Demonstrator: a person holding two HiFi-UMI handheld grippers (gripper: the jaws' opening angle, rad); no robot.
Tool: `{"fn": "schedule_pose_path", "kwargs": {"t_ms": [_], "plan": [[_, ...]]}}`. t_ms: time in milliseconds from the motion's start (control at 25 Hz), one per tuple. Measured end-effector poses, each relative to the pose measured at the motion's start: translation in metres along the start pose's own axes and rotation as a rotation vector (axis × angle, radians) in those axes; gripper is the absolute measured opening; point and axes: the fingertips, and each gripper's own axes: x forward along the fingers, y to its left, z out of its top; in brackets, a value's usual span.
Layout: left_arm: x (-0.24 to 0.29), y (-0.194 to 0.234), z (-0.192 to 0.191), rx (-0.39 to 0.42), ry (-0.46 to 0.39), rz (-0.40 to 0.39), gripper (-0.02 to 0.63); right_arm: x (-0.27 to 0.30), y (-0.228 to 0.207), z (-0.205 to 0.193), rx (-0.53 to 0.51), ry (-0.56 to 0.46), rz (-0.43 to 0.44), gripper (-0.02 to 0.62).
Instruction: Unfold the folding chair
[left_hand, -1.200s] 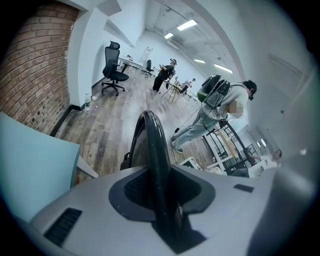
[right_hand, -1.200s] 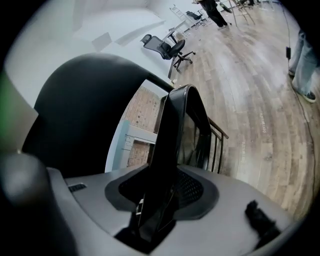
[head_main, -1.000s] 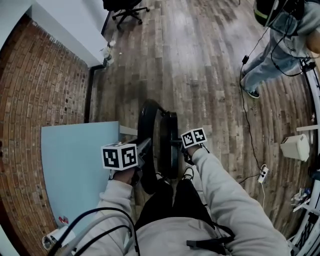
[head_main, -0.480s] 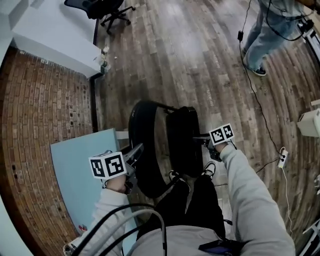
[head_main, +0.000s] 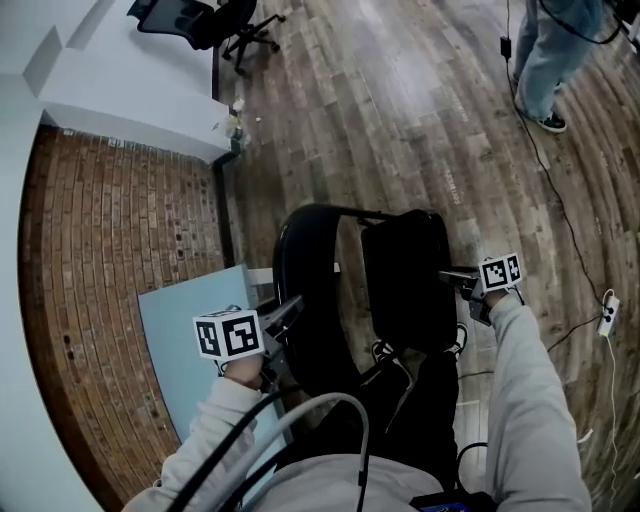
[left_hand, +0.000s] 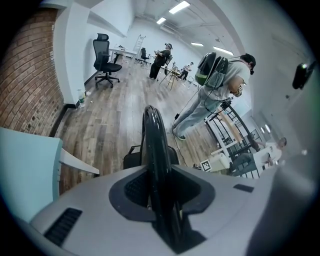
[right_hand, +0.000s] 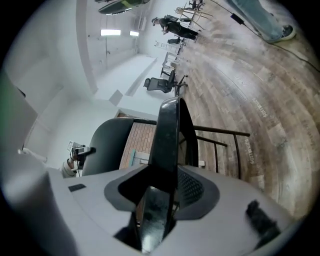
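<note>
Seat (head_main: 405, 285) stands farther from back frame (head_main: 292, 255) than a second ago: chair (head_main: 315, 335) partly unfolded. Left gripper (head_main: 285, 315) pinches back frame, right gripper (head_main: 452, 278) pinches seat.

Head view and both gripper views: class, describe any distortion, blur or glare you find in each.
Head view: fisheye bending curves the brick wall and the floor boards, which carry pale glare. Left gripper view: round dark vignette, bright ceiling lights, chair frame soft nearest the lens. Right gripper view: same vignette, chair panel blurred close up.
</note>
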Motion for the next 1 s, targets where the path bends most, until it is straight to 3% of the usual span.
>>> {"fn": "schedule_pose_path", "kwargs": {"t_ms": [280,440,1000], "plan": [[0.023,-0.001,-0.005,0.019,0.019,0.016,0.105,-0.031,-0.048,0.004,0.050,-0.049,0.082,0.160],[0.029,0.005,-0.011,0.009,0.043,0.035,0.105,-0.031,-0.048,0.000,0.149,-0.064,0.246,0.161],[0.072,0.036,-0.029,-0.033,0.098,0.046,0.104,-0.076,-0.175,-0.012,0.222,-0.209,0.351,0.166]]}}
